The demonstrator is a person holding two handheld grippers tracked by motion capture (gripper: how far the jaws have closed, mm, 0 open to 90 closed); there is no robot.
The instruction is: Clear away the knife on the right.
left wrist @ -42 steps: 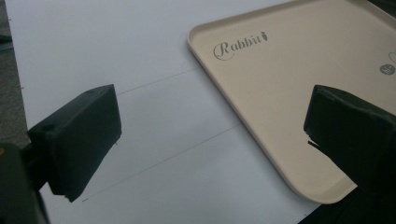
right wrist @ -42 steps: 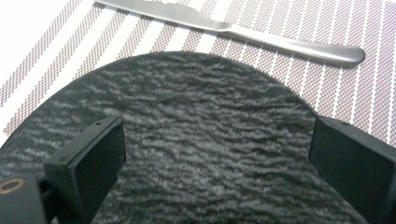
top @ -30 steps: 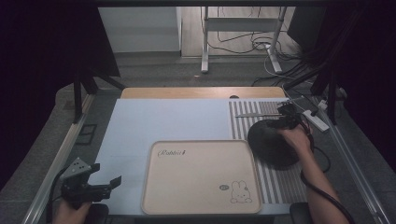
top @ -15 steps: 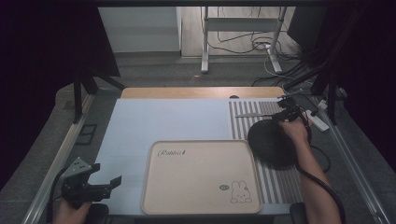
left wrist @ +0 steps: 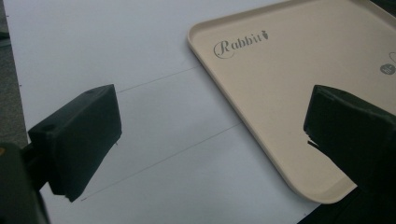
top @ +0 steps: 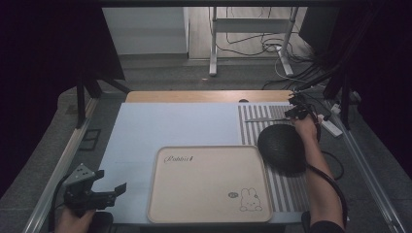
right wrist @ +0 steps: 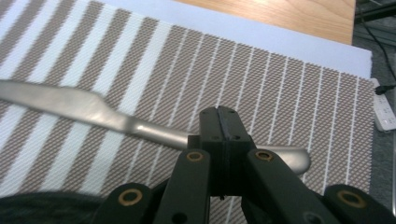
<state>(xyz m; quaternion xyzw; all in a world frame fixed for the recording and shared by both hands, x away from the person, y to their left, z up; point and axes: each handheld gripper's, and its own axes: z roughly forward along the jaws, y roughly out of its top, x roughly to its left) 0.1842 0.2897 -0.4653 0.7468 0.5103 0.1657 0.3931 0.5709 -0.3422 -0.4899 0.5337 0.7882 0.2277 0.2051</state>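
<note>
One table (top: 160, 126) carries a pale blue-white sheet, with a strip of bare wood along its far edge. One cream tray (top: 209, 184) lies flat on the sheet at the near middle; it bears the word "Rabbit" at its far left corner and a small rabbit drawing at its near right corner. In the left gripper view the tray's right side is cut off by the frame and by the right-hand jaw. One striped mat (top: 272, 121), brown and white, lies along the right side of the table, just beside the tray. One round black object (top: 282, 147) sits on the mat, touching or nearly touching the tray's right edge; what it is cannot be made out, and it covers part of the mat. One metal knife (right wrist: 116, 116) lies on the mat beyond that object, its blade blurred and its handle partly hidden by the jaws.

Two grippers show. The left gripper (top: 109, 190) is held at the near left corner over the sheet, its jaws wide apart and clamped on nothing. The right gripper (right wrist: 219, 135) has its jaws pressed together on the knife's handle.
</note>
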